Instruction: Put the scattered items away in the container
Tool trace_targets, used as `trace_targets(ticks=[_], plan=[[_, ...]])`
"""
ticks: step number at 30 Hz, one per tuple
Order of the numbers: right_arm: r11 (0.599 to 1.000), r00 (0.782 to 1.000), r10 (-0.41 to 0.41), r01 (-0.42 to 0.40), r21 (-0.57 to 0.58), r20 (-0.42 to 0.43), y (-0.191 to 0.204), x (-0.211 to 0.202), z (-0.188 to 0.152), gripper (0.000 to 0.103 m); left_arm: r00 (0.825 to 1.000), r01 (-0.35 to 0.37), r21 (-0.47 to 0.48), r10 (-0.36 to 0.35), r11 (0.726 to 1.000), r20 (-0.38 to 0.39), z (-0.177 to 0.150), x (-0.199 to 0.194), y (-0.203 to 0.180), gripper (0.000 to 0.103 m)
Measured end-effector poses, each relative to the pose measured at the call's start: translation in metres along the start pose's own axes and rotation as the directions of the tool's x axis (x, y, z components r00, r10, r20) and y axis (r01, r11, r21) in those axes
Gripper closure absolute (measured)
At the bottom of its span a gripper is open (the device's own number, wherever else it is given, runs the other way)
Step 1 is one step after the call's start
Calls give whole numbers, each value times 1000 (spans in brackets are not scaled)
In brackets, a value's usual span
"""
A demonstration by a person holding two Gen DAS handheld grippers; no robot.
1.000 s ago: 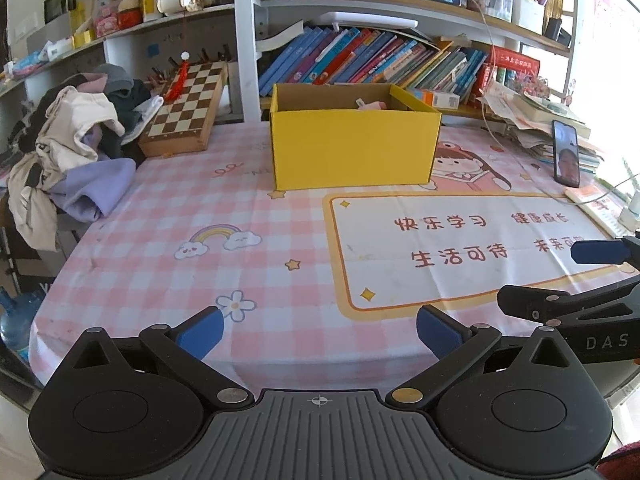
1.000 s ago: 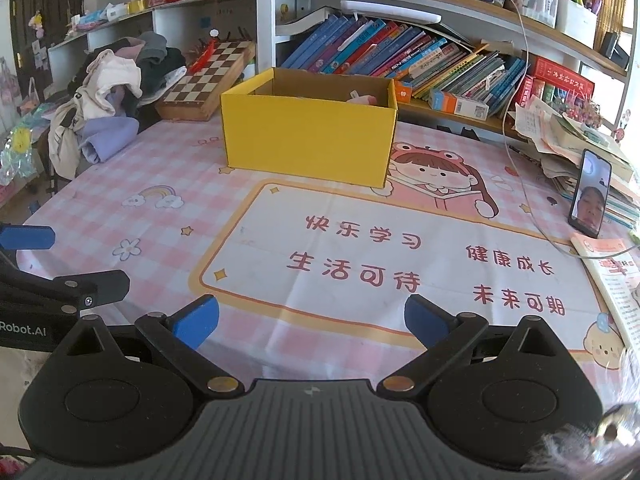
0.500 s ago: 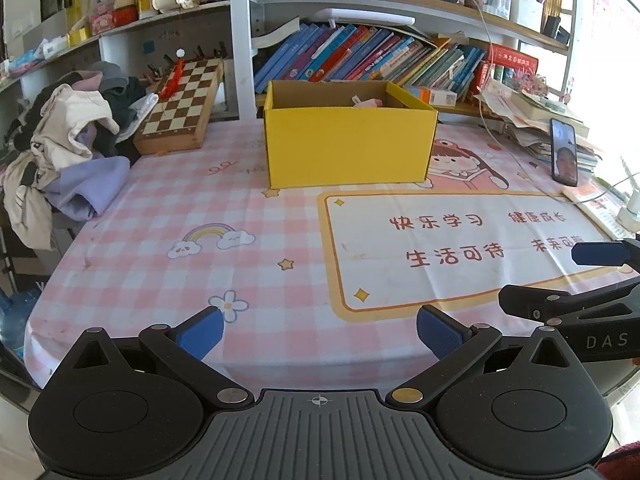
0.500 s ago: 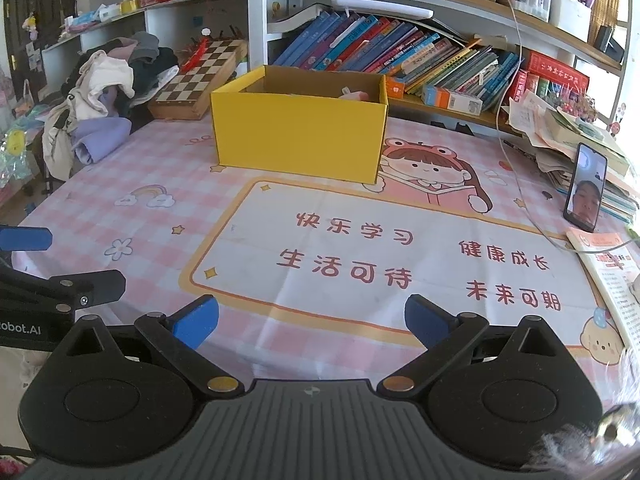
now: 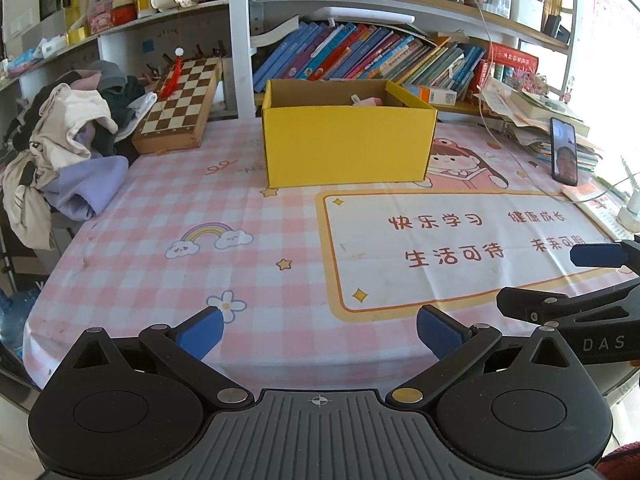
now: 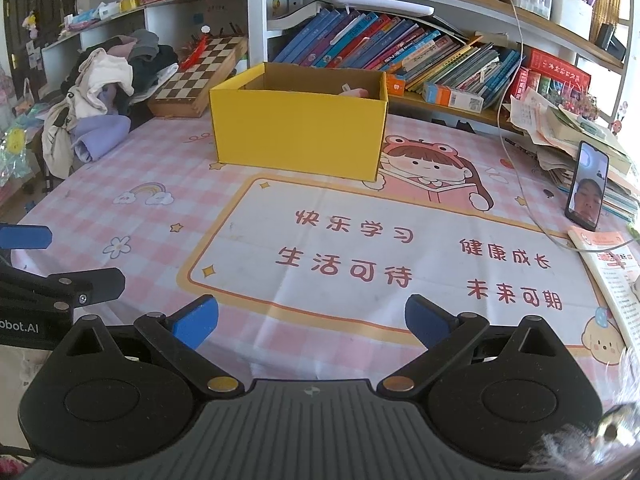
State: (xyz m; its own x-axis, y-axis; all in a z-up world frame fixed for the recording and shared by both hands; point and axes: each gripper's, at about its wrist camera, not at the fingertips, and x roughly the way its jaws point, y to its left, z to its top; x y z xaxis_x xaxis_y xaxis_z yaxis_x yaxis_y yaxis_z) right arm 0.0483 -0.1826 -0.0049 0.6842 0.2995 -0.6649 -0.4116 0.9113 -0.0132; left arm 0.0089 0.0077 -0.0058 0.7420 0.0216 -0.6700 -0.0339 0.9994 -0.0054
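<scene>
A yellow cardboard box stands open at the far middle of the pink checked tablecloth; it also shows in the right wrist view. A pink and white item pokes above its rim inside, also seen from the right. My left gripper is open and empty near the table's front edge, far from the box. My right gripper is open and empty, also at the front. Each gripper shows at the edge of the other's view.
A chessboard leans at the back left beside a pile of clothes. A phone stands at the right against stacked papers, with a cable across the cloth. A booklet lies at the right edge. Bookshelves stand behind.
Both grippers have drawn back slightly toward the front edge and shifted view; the box looks a little farther. Both stay open and empty.
</scene>
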Motion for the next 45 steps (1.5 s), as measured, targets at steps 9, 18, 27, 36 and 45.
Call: trace_targets(ticks=[9,18,27,36,45], plan=[[1000,1000,1,-1,-2,-5,1,1,1,2,1000,7,-1,-7,1000,-6,0,1,1,0],[1000,1000,0,0,-5,-8,4,3,2,2,1000,14,-5,-14,1000,-8,0,2,2,0],[1000,1000,-4,4,-3,-8,5,3,1,2,1000,18,-1,-18,1000,-7,0,3,0,0],[1000,1000,-2,2,-3,-8,6,3,0,2,1000,15,-1,-15,1000,-8,-1,2,0,0],[1000,1000,-1,1,-7,-9,7,2,0,2,1000,23,-16,-23,1000,-14,-2,2,2,0]])
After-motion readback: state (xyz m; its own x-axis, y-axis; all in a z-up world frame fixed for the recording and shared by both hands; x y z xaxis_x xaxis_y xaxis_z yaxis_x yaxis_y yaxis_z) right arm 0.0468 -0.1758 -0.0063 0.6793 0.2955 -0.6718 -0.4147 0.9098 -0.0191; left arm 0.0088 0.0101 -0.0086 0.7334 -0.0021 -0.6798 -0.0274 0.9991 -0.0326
